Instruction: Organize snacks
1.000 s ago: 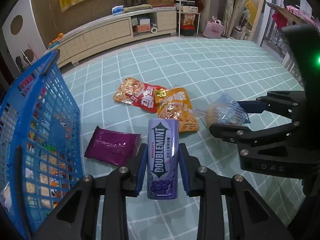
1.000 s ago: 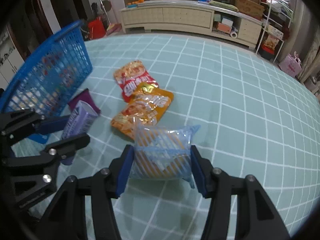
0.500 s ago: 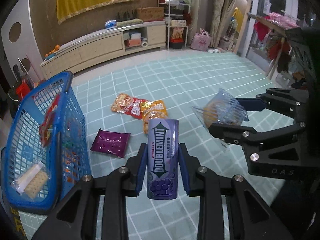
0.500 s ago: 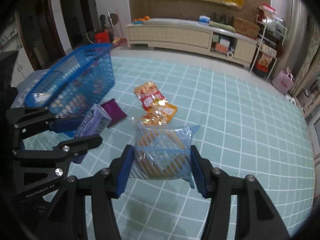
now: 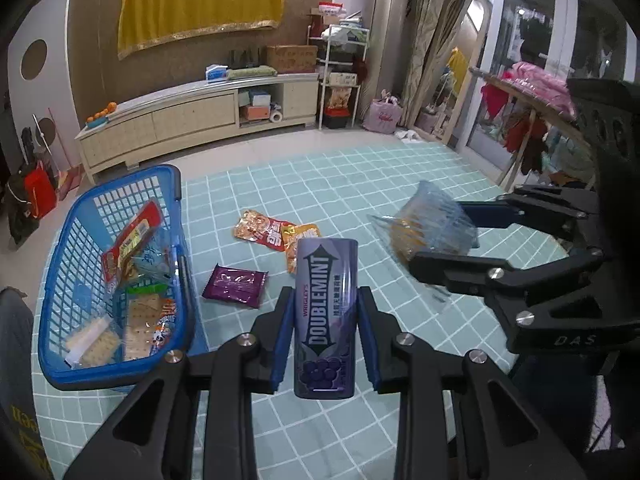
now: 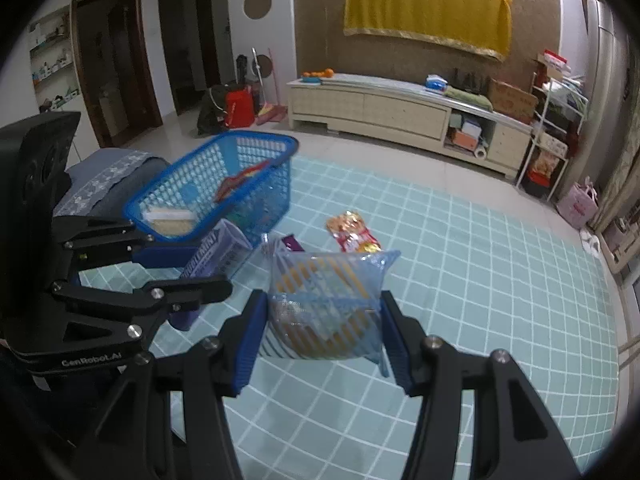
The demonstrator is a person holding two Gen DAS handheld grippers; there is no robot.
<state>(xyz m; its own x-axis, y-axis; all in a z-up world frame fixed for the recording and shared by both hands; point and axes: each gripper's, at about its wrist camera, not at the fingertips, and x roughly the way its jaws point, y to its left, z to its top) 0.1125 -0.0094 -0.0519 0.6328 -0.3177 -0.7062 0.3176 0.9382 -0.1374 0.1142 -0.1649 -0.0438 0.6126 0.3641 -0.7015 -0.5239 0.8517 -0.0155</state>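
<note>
**Above the tiled mat: two grippers, each holding a snack**

Above the green mat [image 5: 400, 184], the left gripper [image 5: 324, 312] pinches a purple Doublemint tin [image 5: 325, 312] between its blue pads [image 5: 282, 332]. The tin stands upright in the jaws, label toward the camera, clear of the mat. In the right wrist view the same gripper [image 6: 188, 268] appears at left, with the tin [image 6: 216, 256] seen edge-on just in front of the basket.

The right gripper [image 6: 324, 312] pinches a clear blue-striped bag [image 6: 324, 304] of orange-yellow snacks; both pads [image 6: 250, 340] press on the bag's sides, and the jaws stand about half spread. The bag hangs free above the mat. In the left wrist view this gripper [image 5: 444, 236] enters from the right, and the bag [image 5: 432, 220] looks blurred.

The blue basket [image 5: 60, 248] stands on the mat at left, beside a grey cushion [image 6: 108, 176]. It holds a red packet [image 5: 132, 236] leaning on its wall and cracker packs [image 5: 140, 320] on its floor.

Three snacks lie on the mat, just beside the basket: a purple packet [image 5: 235, 285], a red-and-orange packet [image 5: 262, 232], and an orange packet [image 5: 298, 240] that overlaps the latter's edge and is partly hidden behind the tin.

A cream cabinet [image 5: 192, 120] runs along the far wall under a yellow cloth [image 5: 200, 4].
</note>
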